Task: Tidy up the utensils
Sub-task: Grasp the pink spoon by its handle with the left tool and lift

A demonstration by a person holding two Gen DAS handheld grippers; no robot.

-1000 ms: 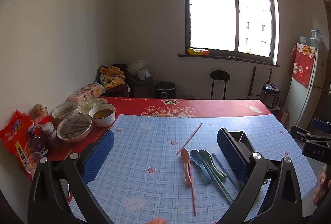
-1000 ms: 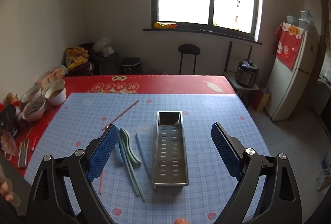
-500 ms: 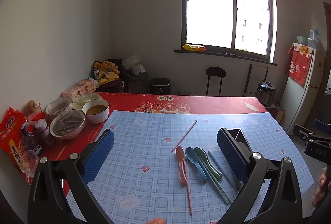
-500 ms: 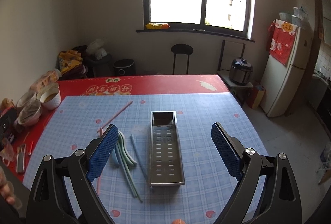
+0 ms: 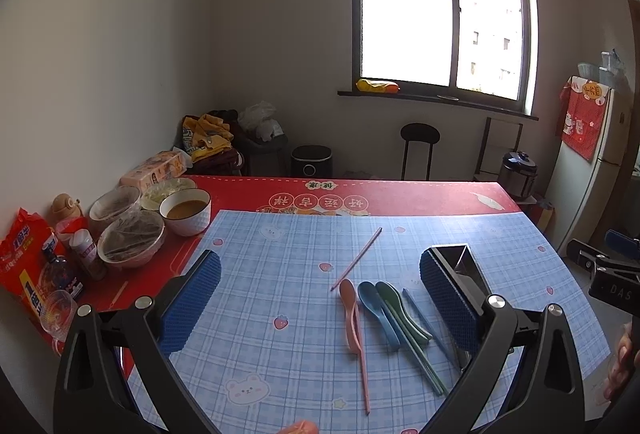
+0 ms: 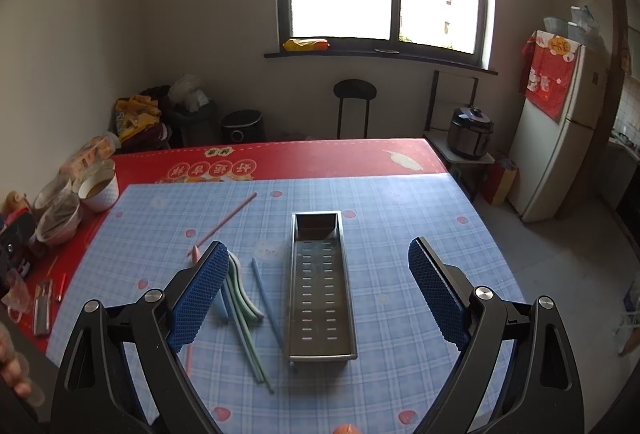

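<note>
The jaws of both grippers are spread wide and nothing is held between them. The left gripper [image 5: 320, 298] is poised above the blue checked mat [image 5: 280, 274], well clear of it, and the right gripper [image 6: 320, 290] is poised likewise, with the metal tray [image 6: 320, 290] seen between its pads.

From left to right, a cluster of bowls [image 5: 132, 238] and food packets is found at the mat's left edge, on the red tablecloth [image 5: 420, 197]. Further right, a lone pink chopstick [image 5: 357, 258] is laid diagonally, apart from the rest. Just beside its near end, the pink spoon [image 5: 348, 298] is laid with a second pink chopstick [image 5: 363, 374] across it. Next are the blue spoon [image 5: 370, 300] and the green spoon [image 5: 390, 298], touching one another, with green chopsticks [image 5: 420, 362] alongside and a blue chopstick [image 5: 420, 310] just beyond. At the far right the perforated tray is set lengthwise, and it is seen to be empty.

No utensil has yet been gathered, so the task is judged to be at its opening: an approach before the first pick. A descent onto one utensil is called for next. The spoons and sticks are thin and packed closely, so a single piece would need to be isolated, pinched near its middle, and carried over the tray's wall.
</note>
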